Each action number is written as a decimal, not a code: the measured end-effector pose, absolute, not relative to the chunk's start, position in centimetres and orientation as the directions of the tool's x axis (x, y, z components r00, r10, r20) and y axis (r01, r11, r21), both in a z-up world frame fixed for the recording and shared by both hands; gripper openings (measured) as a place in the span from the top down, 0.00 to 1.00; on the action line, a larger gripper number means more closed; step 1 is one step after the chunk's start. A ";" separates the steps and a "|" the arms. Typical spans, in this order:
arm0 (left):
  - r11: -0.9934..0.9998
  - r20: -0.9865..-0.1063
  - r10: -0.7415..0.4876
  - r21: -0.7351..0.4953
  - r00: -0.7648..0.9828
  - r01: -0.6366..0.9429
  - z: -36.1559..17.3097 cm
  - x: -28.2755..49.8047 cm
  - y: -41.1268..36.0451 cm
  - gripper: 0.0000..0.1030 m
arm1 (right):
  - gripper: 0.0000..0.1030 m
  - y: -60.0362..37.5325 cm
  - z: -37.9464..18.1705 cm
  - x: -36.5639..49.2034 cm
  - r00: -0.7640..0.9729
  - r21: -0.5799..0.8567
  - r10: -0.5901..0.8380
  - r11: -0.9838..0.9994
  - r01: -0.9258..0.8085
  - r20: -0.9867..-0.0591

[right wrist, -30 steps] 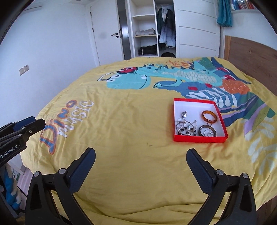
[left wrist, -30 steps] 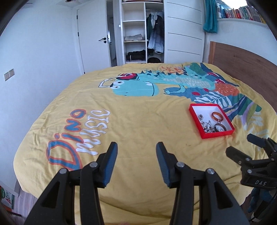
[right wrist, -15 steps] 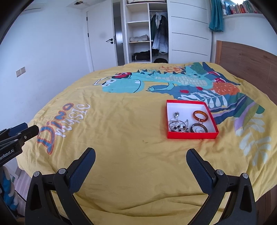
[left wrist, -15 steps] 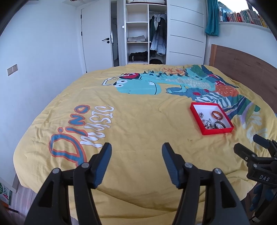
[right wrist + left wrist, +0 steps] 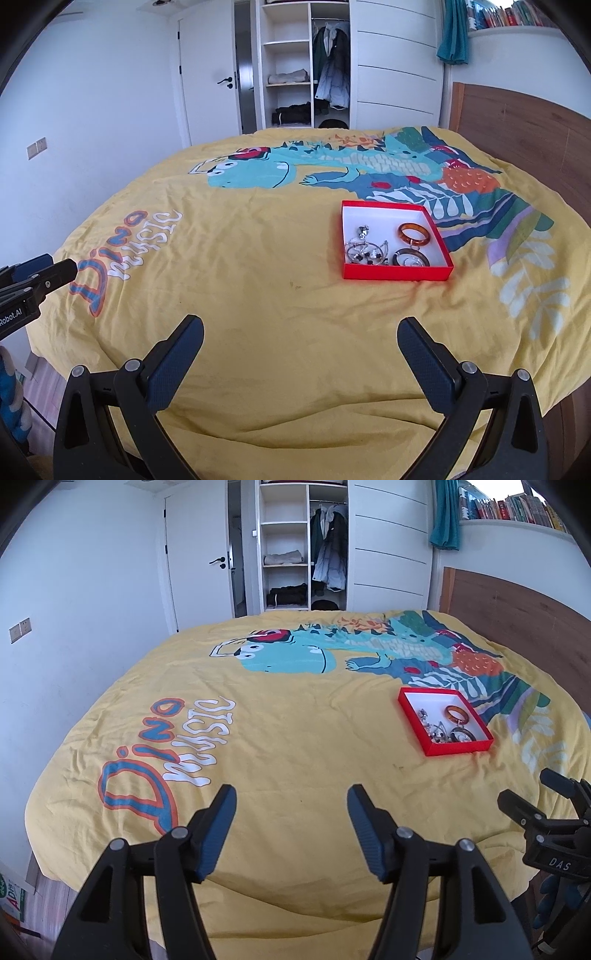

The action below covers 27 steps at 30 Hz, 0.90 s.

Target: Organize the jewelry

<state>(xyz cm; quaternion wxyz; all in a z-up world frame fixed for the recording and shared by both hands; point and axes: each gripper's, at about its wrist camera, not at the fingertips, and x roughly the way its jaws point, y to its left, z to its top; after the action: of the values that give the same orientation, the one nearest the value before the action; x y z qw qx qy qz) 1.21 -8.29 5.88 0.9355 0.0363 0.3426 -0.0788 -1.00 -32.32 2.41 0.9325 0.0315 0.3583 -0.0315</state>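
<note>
A red box with a white inside (image 5: 384, 213) (image 5: 410, 709) lies on the yellow bedspread, right of centre. In it are an amber bangle (image 5: 413, 233) (image 5: 457, 714), a dark ring with silver pieces (image 5: 411, 257), and a tangle of silver jewelry with beads (image 5: 364, 250) (image 5: 435, 732). My left gripper (image 5: 291, 812) is open and empty above the near part of the bed, left of the box. My right gripper (image 5: 300, 343) is open wide and empty, in front of the box and apart from it.
The bedspread (image 5: 258, 295) has a dinosaur print and covers the whole bed. A wooden headboard (image 5: 517, 136) stands at the right. A white wall, a door (image 5: 210, 81) and an open wardrobe (image 5: 306, 66) are at the far side.
Both grippers have pulled back and risen a little from the bed, so the box looks smaller and farther. The left jaws have opened wider. The jewelry has not moved.
</note>
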 end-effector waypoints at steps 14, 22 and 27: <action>0.983 -0.674 -0.130 0.010 0.727 0.185 4.3 1.8 -8.4 0.41 | 0.00 -33.1 1.3 -0.9 0.728 0.037 -0.050 0.994 0.104 -0.684; 0.982 -0.696 -0.133 0.001 0.705 0.187 3.2 2.6 -8.4 0.41 | 0.00 -33.4 0.1 -0.4 0.708 0.034 -0.053 0.994 0.108 -0.704; 0.982 -0.712 -0.137 -0.004 0.689 0.191 2.3 3.1 -8.4 0.41 | 0.00 -33.4 -0.7 0.0 0.697 0.034 -0.053 0.993 0.111 -0.715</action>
<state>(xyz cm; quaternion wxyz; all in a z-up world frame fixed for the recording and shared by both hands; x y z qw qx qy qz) 3.08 -8.41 2.25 0.9182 0.0350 0.3844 -0.0891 0.01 -33.45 -0.67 0.9203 0.0374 0.3867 -0.0445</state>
